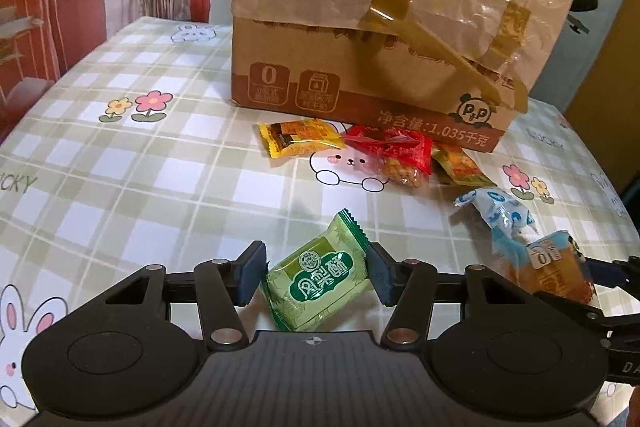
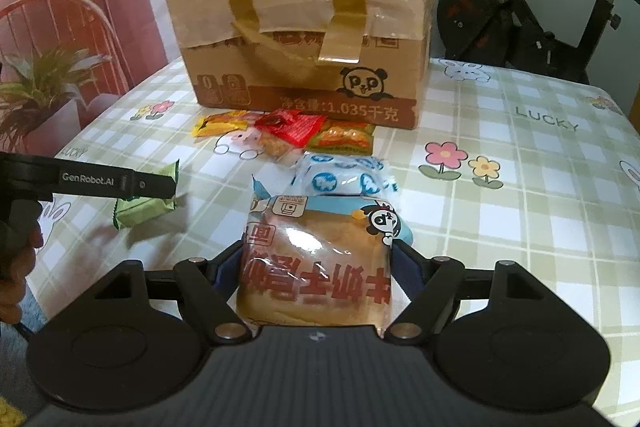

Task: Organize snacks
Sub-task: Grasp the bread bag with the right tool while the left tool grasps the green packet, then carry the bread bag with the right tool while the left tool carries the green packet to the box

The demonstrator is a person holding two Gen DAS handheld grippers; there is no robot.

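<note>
1. Tall brown cardboard box [image 2: 304, 39], patched with clear film and strips of tan tape, standing toward the far edge of the table [image 1: 120, 163] with its green-check cartoon cloth. Stiff and bulky; judged the likely place for the snacks, though its opening is not visible.

2. Clear-wrapped square bread bun with red lettering and a blue top band [image 2: 316, 267], near the table's front edge. The right gripper [image 2: 318, 269] has it between both pads, closed against its sides. Soft and squashy, I judge; light grip across the middle, as now.

3. Blue-and-white printed soft pouch [image 2: 340, 179], just behind the bun. Crinkly film, likely slippery; take it across the body, not the loose ends.

4. Green foil pillow pack with white characters [image 1: 318, 277], sitting between the pads of the left gripper [image 1: 316, 275]; jaws narrow, flanking it closely, contact on the left pad unclear. Light, crumbly filling probable.

5. Red-topped clear peanut packet [image 1: 394, 157], yellow foil sachet [image 1: 298, 137] and orange-green sachet [image 1: 460, 165], clustered at the box's foot. Light and thin; pinch by the body.
</note>
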